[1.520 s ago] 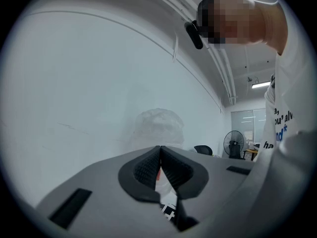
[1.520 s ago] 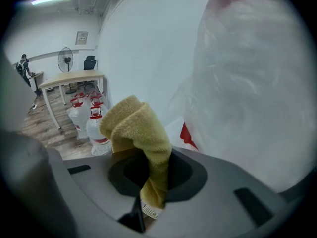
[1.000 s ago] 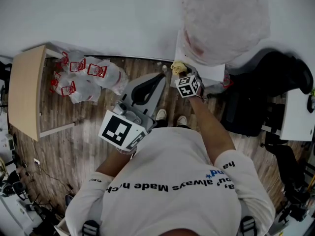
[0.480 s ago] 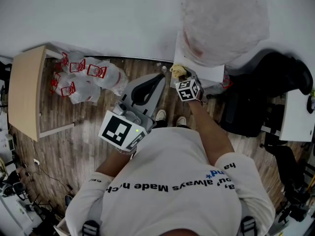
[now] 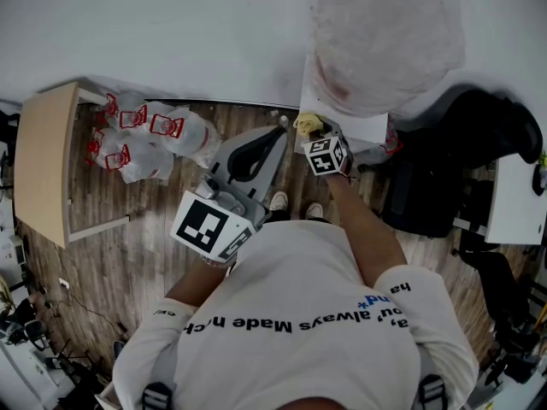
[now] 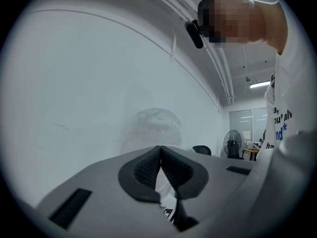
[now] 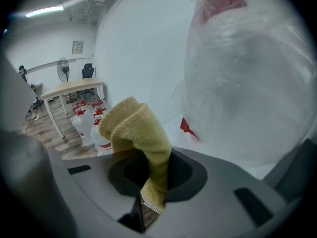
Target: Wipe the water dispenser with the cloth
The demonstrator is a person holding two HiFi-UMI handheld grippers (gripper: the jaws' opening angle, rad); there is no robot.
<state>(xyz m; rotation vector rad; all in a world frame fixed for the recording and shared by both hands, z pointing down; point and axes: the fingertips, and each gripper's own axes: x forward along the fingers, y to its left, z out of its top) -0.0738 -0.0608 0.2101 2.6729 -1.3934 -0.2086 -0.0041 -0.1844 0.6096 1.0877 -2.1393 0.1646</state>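
Right gripper (image 7: 148,175): clamped on the yellow cloth (image 7: 136,125), at the water dispenser (image 5: 357,125) (below its plastic-wrapped bottle (image 7: 247,83)).
Left gripper (image 6: 160,167): jaws together, empty.
Progress: contact unclear; most of the wiping probably remains.

Office rm, wood-look floor (image 5: 111,263), pale desk (image 5: 41,143), blk office chair (image 7: 88,70), pedestal fan (image 6: 231,144), ceiling strip light (image 6: 259,84), water jugs (image 5: 141,135)
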